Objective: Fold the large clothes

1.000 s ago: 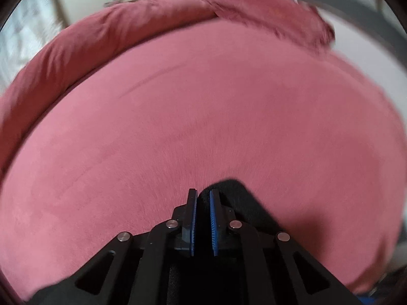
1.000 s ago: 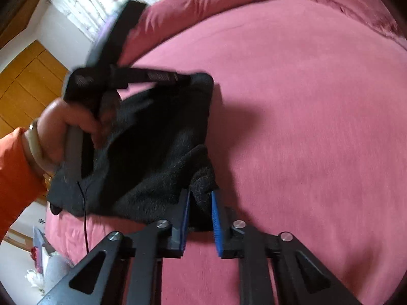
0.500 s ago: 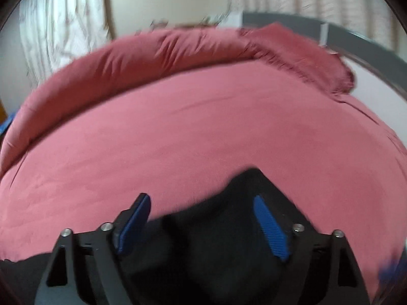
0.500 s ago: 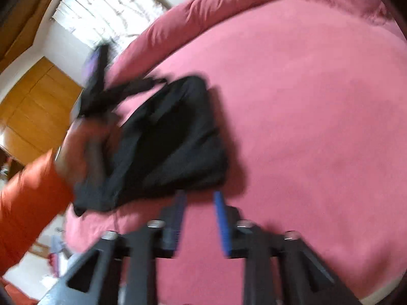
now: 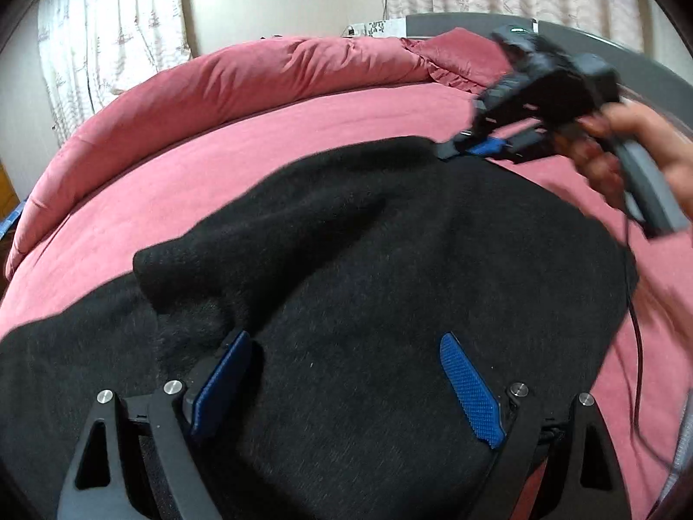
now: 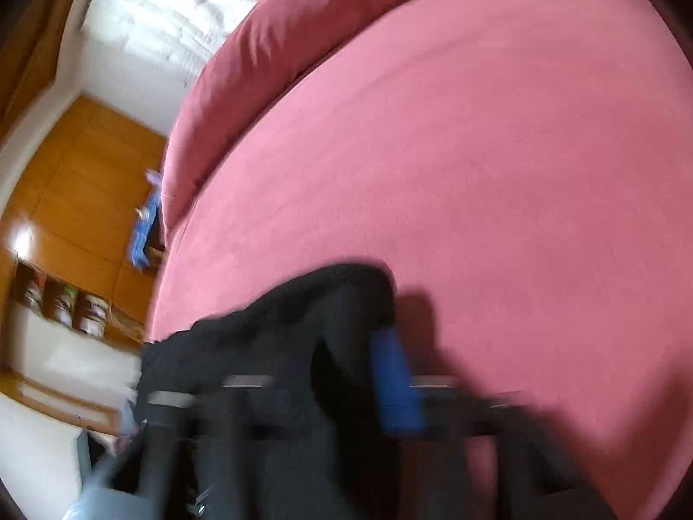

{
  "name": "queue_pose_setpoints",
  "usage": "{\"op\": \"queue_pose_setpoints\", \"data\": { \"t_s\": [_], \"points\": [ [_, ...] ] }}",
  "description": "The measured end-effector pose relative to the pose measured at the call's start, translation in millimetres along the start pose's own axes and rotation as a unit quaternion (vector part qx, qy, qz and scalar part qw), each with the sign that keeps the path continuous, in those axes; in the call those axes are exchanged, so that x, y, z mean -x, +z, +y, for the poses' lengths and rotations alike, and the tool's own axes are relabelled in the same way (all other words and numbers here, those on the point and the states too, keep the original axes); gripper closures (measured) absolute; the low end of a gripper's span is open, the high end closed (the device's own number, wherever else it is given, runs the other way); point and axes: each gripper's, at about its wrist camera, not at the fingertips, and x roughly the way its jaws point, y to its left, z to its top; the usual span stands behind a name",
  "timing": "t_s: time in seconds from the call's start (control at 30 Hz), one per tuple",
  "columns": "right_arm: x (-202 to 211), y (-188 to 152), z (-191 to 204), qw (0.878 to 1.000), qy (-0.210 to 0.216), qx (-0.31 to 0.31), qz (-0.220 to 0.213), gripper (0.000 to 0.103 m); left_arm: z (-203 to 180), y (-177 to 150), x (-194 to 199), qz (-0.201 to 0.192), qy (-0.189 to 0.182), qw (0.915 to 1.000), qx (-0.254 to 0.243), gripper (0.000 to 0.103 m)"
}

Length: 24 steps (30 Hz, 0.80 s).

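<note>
A black knitted garment (image 5: 390,260) lies spread on the pink bed (image 5: 216,164), with a sleeve folded across its left part. My left gripper (image 5: 344,340) hovers over the near part of the garment, jaws wide and still opening; its blue pads do not press the cloth. My right gripper (image 5: 472,149), held by a hand (image 5: 641,138), is at the garment's far edge with its jaws closing on that edge. The right wrist view is blurred: black cloth (image 6: 281,325) bunches between the right gripper's (image 6: 346,346) fingers and hides the left one.
A rolled pink duvet (image 5: 260,78) runs along the far side of the bed, below a grey headboard (image 5: 584,39) and white curtains (image 5: 108,21). A black cable (image 5: 636,346) hangs from the right gripper. Wooden cabinets (image 6: 65,195) stand beyond the bed's left edge.
My left gripper let go of the garment, opened wide and drew back over it. My right gripper released, swept to the garment's far edge and closed there; the cloth now lies spread out.
</note>
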Motion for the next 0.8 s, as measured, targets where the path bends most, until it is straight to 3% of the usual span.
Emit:
{"op": "queue_pose_setpoints", "data": {
  "t_s": [0.07,0.17,0.2,0.23,0.27,0.33,0.37,0.43,0.5,0.6,0.67,0.8],
  "points": [
    [-15,15,-6,0.999,-0.028,-0.028,-0.005,0.088,3,-1,1,-0.009,0.003,1.0,-0.003,0.013],
    [-20,22,-27,0.989,-0.133,-0.044,-0.036,0.089,8,-4,11,-0.012,0.009,0.9998,-0.016,0.017],
    [-11,19,-39,0.991,-0.112,-0.063,-0.047,0.087,12,-6,15,-0.013,0.02,0.9997,-0.011,0.017],
    [-2,13,-46,0.992,-0.081,-0.081,-0.053,0.078,22,-7,20,-0.016,0.032,0.9993,0.008,0.017],
    [16,1,-55,0.992,-0.036,-0.106,-0.055,0.074,31,-8,25,-0.021,0.036,0.9988,0.025,0.017],
    [50,-25,-56,0.994,0.007,-0.087,-0.064,0.073,50,-14,29,-0.019,0.067,0.9952,0.068,0.008],
    [66,-41,-47,0.996,0.007,-0.053,-0.066,0.073,64,-20,26,-0.006,0.078,0.9922,0.097,0.002],
    [85,-76,-20,0.998,-0.006,0.035,-0.057,0.073,82,-28,22,0.002,0.043,0.9869,0.155,0.001],
    [92,-109,1,0.992,-0.045,0.117,-0.027,0.073,85,-27,22,0.009,0.044,0.9833,0.177,0.001],
    [86,-141,5,0.988,-0.063,0.135,0.033,0.075,83,-23,27,0.016,0.046,0.9804,0.191,0.002],
    [76,-152,-7,0.991,-0.046,0.117,0.051,0.075,83,-24,34,0.016,0.048,0.9784,0.2,0.002],
    [85,-164,-9,0.991,-0.054,0.118,0.029,0.075,85,-35,48,0.009,0.045,0.9752,0.216,0.002]
  ]
}}
